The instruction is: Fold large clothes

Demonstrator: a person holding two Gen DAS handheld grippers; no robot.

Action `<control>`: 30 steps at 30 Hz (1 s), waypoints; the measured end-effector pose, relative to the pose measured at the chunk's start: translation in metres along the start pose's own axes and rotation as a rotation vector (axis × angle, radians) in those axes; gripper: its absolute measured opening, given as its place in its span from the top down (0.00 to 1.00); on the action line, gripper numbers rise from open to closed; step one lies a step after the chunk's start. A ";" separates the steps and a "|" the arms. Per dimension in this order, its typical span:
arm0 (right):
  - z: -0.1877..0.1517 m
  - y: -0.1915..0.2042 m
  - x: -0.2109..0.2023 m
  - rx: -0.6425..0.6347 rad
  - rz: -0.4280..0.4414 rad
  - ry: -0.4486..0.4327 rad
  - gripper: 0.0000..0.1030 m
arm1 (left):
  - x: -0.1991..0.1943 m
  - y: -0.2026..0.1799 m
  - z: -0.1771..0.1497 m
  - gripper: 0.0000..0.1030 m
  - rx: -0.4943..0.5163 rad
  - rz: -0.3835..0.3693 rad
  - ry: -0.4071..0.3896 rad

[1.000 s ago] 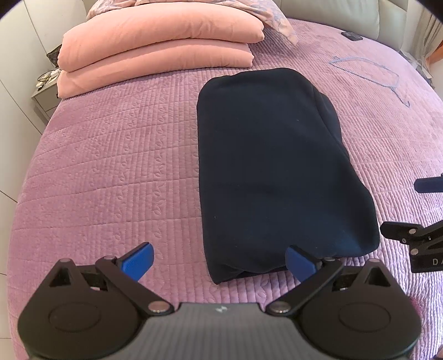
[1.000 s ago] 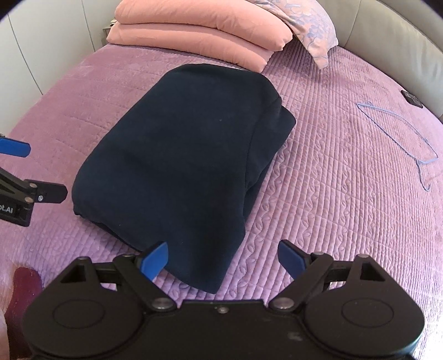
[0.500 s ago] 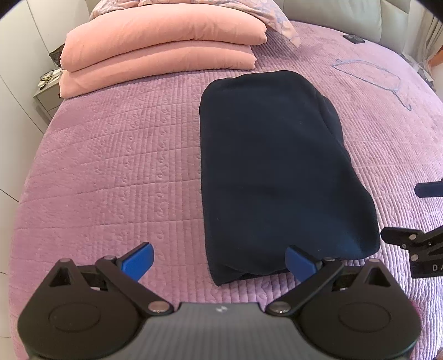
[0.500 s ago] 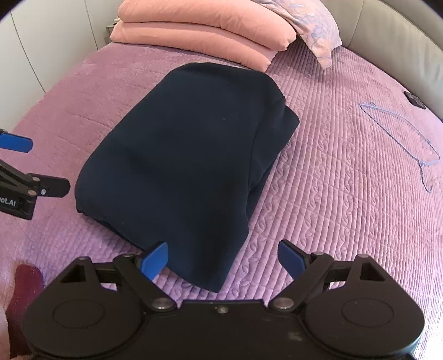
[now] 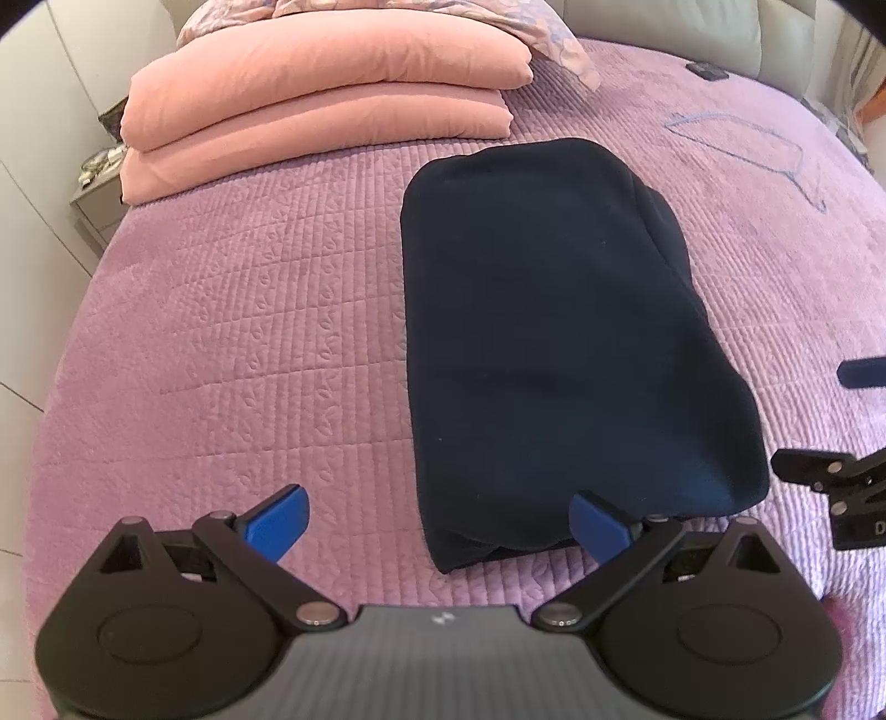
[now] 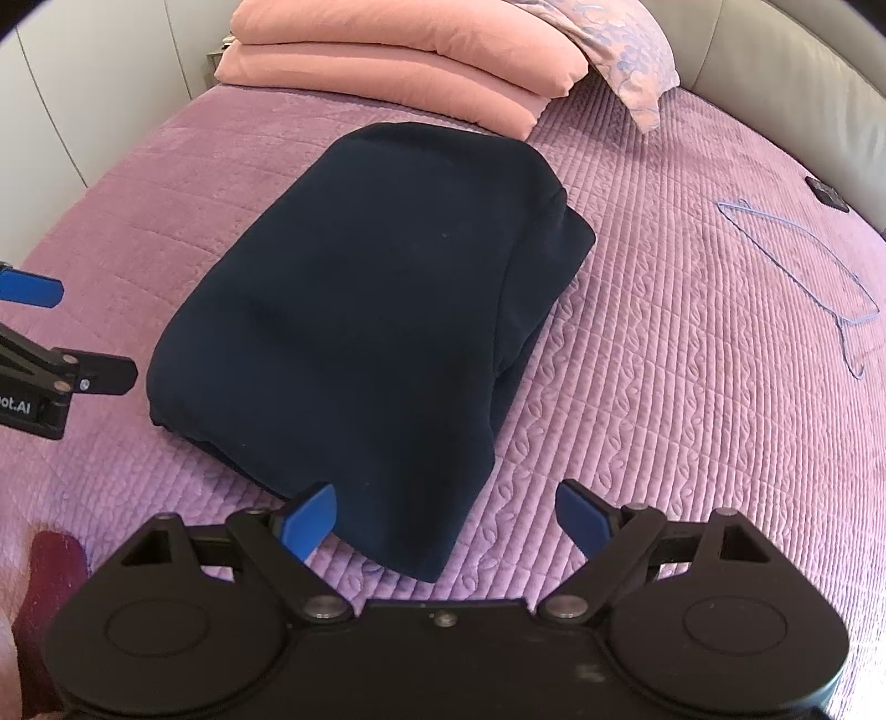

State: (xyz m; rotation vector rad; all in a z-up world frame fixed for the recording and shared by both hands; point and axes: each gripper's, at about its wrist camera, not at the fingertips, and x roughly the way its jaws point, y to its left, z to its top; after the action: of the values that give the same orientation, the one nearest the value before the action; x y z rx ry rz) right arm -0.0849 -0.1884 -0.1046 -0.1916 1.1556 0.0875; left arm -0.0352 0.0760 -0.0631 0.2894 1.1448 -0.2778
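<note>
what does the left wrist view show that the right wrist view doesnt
Only the left wrist view shows a bedside table at the bed's edge, beside the pink bedding, and the right gripper from the side.

Only the right wrist view shows the left gripper from the side and a dark red sleeve at the lower left.

Both show the folded navy garment on the purple bedspread, the stacked pink bedding, a patterned pillow, a wire hanger, and both grippers open, holding nothing.

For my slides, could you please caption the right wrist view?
Open right gripper above folded navy fleece garment on quilted purple bedspread.
</note>
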 end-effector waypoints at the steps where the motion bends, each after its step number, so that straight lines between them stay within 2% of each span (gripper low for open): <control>1: 0.000 0.000 0.000 0.000 0.001 -0.001 0.01 | 0.000 -0.001 0.000 0.01 0.007 0.001 -0.001; 7: 0.000 0.001 0.001 -0.002 0.001 0.002 0.01 | 0.000 -0.006 -0.001 0.01 0.027 0.014 -0.006; 14: 0.000 0.001 0.001 0.002 -0.001 0.001 0.01 | -0.001 -0.006 -0.002 0.01 0.031 -0.026 -0.013; 30: -0.001 0.002 0.002 0.003 0.000 0.011 0.01 | 0.000 -0.006 -0.001 0.00 0.024 -0.031 -0.022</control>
State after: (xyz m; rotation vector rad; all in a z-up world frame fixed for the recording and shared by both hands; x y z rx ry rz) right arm -0.0857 -0.1871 -0.1072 -0.1897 1.1664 0.0856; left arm -0.0380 0.0711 -0.0636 0.2891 1.1257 -0.3213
